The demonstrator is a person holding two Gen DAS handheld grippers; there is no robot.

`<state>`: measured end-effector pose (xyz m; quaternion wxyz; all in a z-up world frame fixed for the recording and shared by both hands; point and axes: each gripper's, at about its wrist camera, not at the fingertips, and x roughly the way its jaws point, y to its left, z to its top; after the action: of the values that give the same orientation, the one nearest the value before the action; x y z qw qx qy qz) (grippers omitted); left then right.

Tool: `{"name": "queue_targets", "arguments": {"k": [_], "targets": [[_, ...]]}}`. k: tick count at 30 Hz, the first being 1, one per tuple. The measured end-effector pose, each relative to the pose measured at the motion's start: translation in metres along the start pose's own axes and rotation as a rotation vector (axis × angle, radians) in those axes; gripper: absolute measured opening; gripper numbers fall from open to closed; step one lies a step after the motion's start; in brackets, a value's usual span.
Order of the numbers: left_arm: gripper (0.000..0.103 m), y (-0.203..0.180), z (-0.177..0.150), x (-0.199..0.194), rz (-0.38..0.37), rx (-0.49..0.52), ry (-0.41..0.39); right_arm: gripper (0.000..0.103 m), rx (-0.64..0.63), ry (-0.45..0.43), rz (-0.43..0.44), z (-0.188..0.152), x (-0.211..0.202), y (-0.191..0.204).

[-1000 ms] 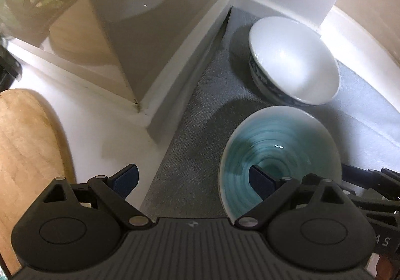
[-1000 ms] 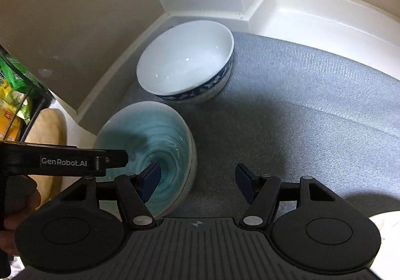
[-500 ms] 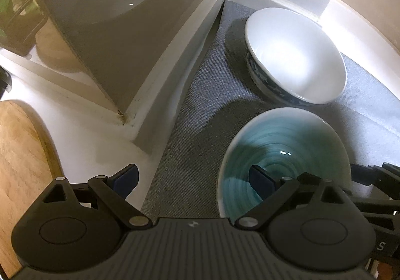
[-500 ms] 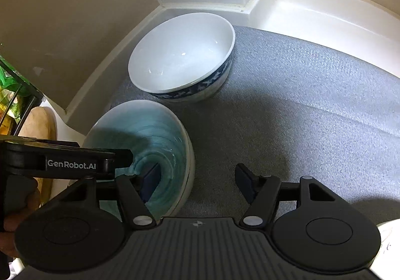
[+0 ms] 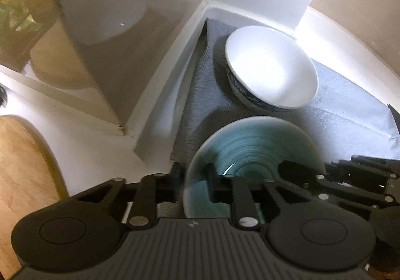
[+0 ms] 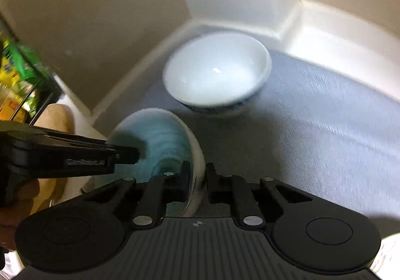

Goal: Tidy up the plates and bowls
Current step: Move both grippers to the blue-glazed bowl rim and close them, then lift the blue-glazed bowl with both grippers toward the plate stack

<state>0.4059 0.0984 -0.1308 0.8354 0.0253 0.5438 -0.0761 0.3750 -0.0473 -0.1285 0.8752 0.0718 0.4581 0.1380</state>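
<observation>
On grey mat (image 5: 200,94), inside a white-walled corner w/ a raised white ledge, sit two bowls. Teal bowl (image 5: 252,155) is nearest both cameras: pale outside, blue-green ringed glaze inside, nothing in it apart from gripper fingers. White bowl (image 5: 272,74) w/ a dark blue pattern band round its outside stands just behind it, closer to the corner, upright and holding nothing; the two bowls are near each other but whether they touch can't be told.

Left gripper (image 5: 193,183): jaws closing on the teal bowl's near-left rim, one finger outside the wall, the other inside the basin, gap narrow, rim wall between them and pads look pressed on it. Right gripper (image 6: 197,180): jaws closing too, nearly together, w/ the bowl's right-hand rim pinched between them, one finger in the teal interior, the other on the pale outer side. So each gripper has an opposite side of the same bowl. In the right wrist view the teal bowl looks tipped toward the left gripper's side; that view is motion-blurred.

Left of the mat, beyond the ledge, white counter (image 5: 82,147) carries a wooden board (image 5: 22,180). Green and yellow packets (image 6: 17,74) show at far left of right wrist view. A hand (image 6: 15,207) behind the left gripper is partly visible there.
</observation>
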Motion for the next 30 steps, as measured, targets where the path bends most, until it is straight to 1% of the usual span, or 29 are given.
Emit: {"name": "queue_targets", "arguments": {"k": [3,5,8,10,13,14,17,18,20,24,27,30], "targets": [[0.017,0.009,-0.002,-0.006,-0.008,-0.028,-0.004,0.014,-0.021,-0.01,-0.001,0.003,-0.001,0.009],[0.015,0.015,-0.005,-0.01,-0.031,-0.043,-0.004,0.012,-0.002,0.001,0.001,0.003,0.002,0.009],[0.015,0.019,-0.009,-0.015,-0.05,-0.051,-0.006,0.01,0.034,0.011,-0.004,0.001,0.006,0.004],[0.018,0.02,-0.012,-0.02,-0.052,-0.044,-0.011,0.009,0.07,0.019,-0.008,-0.001,0.008,-0.003],[0.019,0.018,-0.014,-0.024,-0.065,-0.027,-0.024,0.009,0.112,0.031,-0.026,-0.003,0.01,-0.012],[0.019,0.017,-0.013,-0.023,-0.067,-0.019,-0.025,0.009,0.129,0.031,-0.016,-0.004,0.01,-0.015],[0.019,0.013,-0.013,-0.017,-0.079,-0.005,-0.004,0.009,0.129,0.025,-0.014,-0.006,0.009,-0.014],[0.013,0.012,-0.013,-0.014,-0.094,-0.001,0.009,0.009,0.13,0.024,-0.016,-0.006,0.009,-0.014],[0.005,0.01,-0.016,-0.012,-0.072,0.008,0.003,0.009,0.132,0.021,-0.017,-0.007,0.008,-0.014],[0.005,0.016,-0.017,-0.014,-0.11,-0.032,0.016,0.009,0.117,0.016,-0.029,-0.008,0.004,-0.013],[0.005,0.016,-0.018,-0.02,-0.111,-0.028,0.001,0.009,0.107,-0.003,-0.034,-0.006,-0.002,-0.008],[0.005,0.019,-0.019,-0.032,-0.122,-0.045,-0.018,0.009,0.103,-0.027,-0.036,-0.003,-0.011,-0.003]]}}
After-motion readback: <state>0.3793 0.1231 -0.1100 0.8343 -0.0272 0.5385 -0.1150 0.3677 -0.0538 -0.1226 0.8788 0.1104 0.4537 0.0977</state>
